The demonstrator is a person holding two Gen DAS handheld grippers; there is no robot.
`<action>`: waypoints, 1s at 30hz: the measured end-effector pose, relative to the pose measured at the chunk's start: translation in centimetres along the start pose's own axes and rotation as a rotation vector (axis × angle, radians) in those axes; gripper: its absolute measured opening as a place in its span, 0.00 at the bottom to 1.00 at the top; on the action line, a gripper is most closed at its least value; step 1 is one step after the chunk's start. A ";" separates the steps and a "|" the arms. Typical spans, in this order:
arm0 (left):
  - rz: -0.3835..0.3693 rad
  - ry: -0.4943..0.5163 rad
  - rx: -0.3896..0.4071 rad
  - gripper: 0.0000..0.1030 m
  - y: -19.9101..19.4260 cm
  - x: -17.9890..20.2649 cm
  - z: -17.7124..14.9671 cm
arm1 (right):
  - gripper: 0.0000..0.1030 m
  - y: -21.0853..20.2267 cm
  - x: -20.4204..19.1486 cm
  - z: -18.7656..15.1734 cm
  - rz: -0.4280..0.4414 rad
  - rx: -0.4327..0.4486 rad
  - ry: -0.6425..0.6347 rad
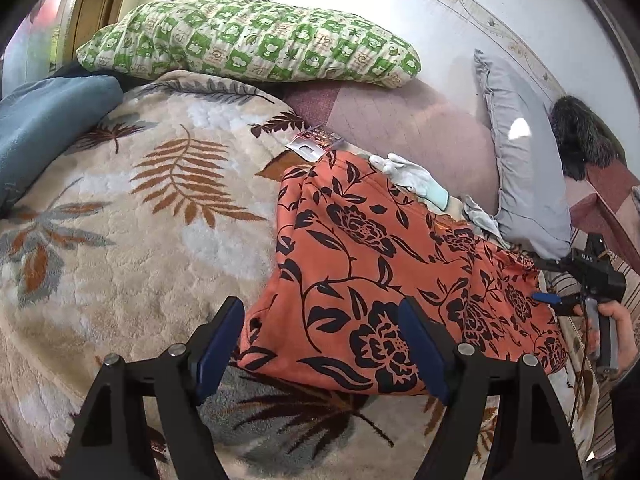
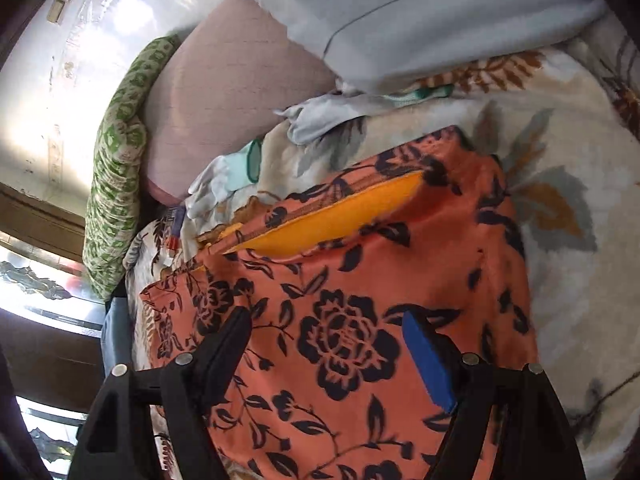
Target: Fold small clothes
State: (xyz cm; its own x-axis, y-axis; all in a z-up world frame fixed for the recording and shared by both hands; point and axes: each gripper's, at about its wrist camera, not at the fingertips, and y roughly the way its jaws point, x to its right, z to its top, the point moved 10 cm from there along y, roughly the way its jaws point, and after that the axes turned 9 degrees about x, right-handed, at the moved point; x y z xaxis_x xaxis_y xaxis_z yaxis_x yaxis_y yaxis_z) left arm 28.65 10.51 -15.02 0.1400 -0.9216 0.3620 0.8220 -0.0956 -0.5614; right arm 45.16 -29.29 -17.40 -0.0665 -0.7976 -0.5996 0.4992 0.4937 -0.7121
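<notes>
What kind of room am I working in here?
Most likely a bedroom: the orange floral garment lies on a leaf-patterned plush blanket, with a green checked pillow and a grey pillow against the wall.

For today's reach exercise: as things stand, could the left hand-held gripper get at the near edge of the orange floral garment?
Probably yes. The left hand-held gripper stands open right over the orange floral garment, whose near edge lies bare on the leaf-patterned blanket, with nothing in between.
</notes>
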 end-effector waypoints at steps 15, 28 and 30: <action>0.027 -0.087 0.007 0.78 0.3 -2.3 0.6 | 0.75 2.2 -6.2 2.1 0.144 0.094 0.004; 0.063 -0.069 0.008 0.78 1.5 -3.0 0.5 | 0.75 15.4 -17.1 -0.1 0.453 -0.016 0.202; 0.048 -0.093 0.010 0.78 1.4 -2.9 0.7 | 0.75 13.4 -18.1 -0.3 0.460 0.009 0.140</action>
State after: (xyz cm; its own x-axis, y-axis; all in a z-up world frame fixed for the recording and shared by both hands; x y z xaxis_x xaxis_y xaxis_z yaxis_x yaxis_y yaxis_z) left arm 29.79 13.36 -16.33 0.2294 -0.8862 0.4025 0.8187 -0.0480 -0.5723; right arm 52.80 -8.12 -16.19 0.0477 -0.4423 -0.8956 0.5113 0.7810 -0.3585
